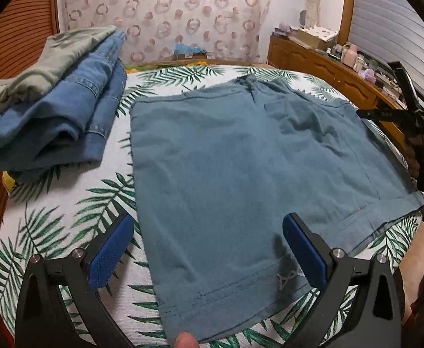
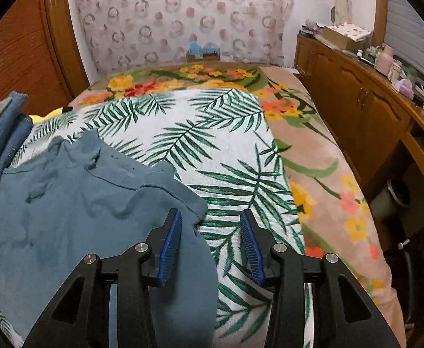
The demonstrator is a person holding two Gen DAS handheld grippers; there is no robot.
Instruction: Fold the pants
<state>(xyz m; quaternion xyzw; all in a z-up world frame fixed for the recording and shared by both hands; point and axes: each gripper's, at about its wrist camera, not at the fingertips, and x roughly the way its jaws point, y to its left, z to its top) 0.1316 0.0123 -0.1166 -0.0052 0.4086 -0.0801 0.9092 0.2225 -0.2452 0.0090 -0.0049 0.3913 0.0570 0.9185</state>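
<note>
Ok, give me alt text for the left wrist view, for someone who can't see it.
Teal shorts lie flat on a palm-leaf sheet, with the open left tongs hovering over the near hem. Folded denim and a green garment are stacked at left; the right tongs reach in at the shorts' right edge.

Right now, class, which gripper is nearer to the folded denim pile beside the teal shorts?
Left. The left gripper is over the teal shorts, whose left edge faces the folded denim pile. The right gripper is at the shorts' far right edge.
</note>
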